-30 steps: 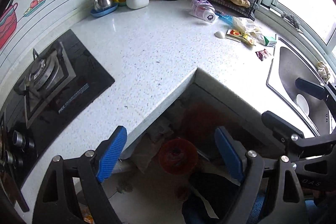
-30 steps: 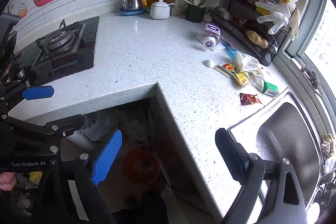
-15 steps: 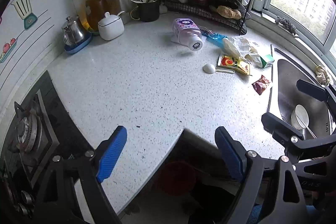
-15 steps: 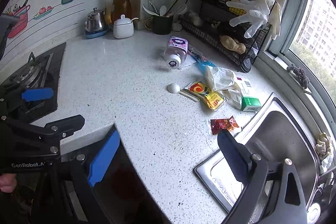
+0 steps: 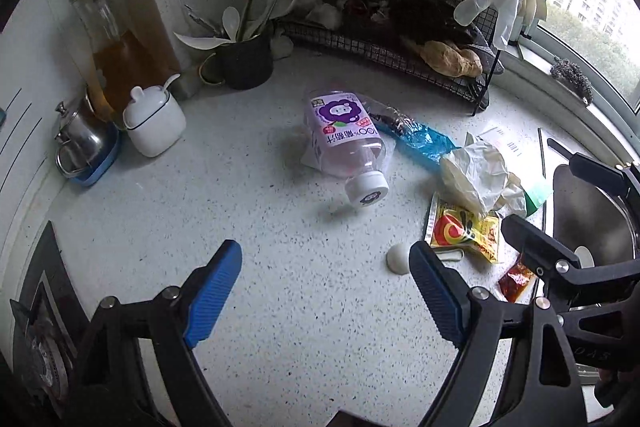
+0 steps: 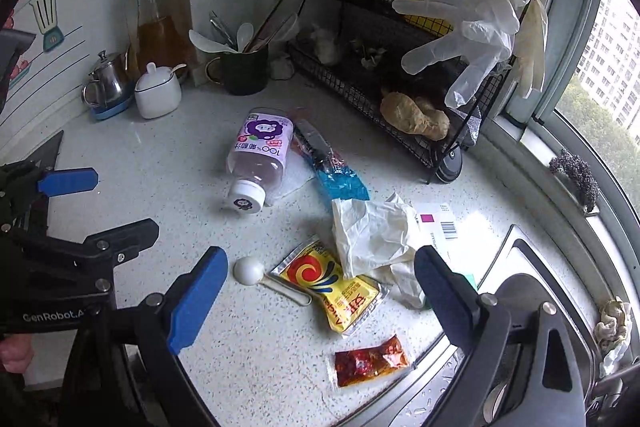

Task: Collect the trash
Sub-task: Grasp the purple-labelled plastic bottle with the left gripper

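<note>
Trash lies scattered on the speckled white counter (image 5: 280,287). A purple juice bottle (image 5: 346,143) (image 6: 260,155) lies on its side beside a blue wrapper (image 5: 420,141) (image 6: 340,179). Nearer the sink are a crumpled white bag (image 5: 476,175) (image 6: 372,231), a yellow sachet (image 5: 464,231) (image 6: 332,287), a red sauce packet (image 5: 516,277) (image 6: 372,361) and a white spoon (image 5: 396,263) (image 6: 248,270). My left gripper (image 5: 324,259) hangs open over bare counter, short of the bottle. My right gripper (image 6: 320,263) is open above the sachet and bag, holding nothing.
A black wire rack (image 6: 400,99) with bottles and hanging gloves (image 6: 472,35) stands at the back. A steel sink (image 6: 520,291) lies at the right. A utensil mug (image 5: 244,63), white sugar pot (image 5: 154,119), kettle (image 5: 78,139) and stove corner (image 5: 36,327) line the left.
Both grippers have swept from over the gap at the counter's inner corner to above the countertop, closing in on the trash. Both stayed open.
</note>
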Demonstrator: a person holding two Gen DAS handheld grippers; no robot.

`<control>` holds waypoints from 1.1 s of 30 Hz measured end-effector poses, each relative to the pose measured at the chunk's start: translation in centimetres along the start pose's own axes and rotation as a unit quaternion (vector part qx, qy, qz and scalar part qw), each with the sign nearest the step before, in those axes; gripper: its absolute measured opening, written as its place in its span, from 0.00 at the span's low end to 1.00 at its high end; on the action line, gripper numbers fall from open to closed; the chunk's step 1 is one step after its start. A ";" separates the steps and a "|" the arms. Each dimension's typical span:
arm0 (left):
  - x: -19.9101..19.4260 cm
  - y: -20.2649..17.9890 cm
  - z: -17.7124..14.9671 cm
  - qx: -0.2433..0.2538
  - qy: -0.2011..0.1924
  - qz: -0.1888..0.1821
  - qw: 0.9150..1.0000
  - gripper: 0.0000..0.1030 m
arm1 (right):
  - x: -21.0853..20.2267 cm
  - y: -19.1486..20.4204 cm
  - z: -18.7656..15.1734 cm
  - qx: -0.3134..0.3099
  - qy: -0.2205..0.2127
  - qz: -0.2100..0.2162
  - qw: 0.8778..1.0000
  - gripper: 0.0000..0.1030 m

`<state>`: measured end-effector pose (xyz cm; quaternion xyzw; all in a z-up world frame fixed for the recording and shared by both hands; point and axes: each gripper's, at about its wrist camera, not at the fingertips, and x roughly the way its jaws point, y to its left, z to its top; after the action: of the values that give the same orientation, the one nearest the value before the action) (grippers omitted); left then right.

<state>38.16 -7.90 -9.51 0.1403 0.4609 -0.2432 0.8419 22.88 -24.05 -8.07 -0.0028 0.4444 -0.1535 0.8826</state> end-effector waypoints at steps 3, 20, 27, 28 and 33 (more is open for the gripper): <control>2.1 -0.5 2.7 0.011 0.000 -0.003 1.000 0.82 | 1.9 -1.8 1.6 0.014 0.011 -0.002 1.000 0.91; 13.7 -2.0 10.4 0.004 0.064 -0.014 0.998 0.82 | 11.8 -7.1 6.6 0.037 0.067 -0.005 0.997 0.91; 15.8 -1.7 10.5 -0.007 0.072 -0.004 0.997 0.82 | 13.4 -7.6 6.6 0.042 0.076 -0.004 0.996 0.91; 16.1 -1.4 10.5 -0.010 0.074 -0.004 0.997 0.82 | 13.5 -7.6 6.5 0.039 0.080 -0.002 0.996 0.91; 16.2 -0.7 10.2 -0.019 0.073 -0.014 0.997 0.71 | 13.6 -7.1 6.4 0.039 0.086 0.008 0.996 0.91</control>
<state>52.40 -17.76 -17.68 0.1350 0.5280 -0.2356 0.8047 33.54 -35.34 -13.85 0.0483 0.5121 -0.1633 0.8419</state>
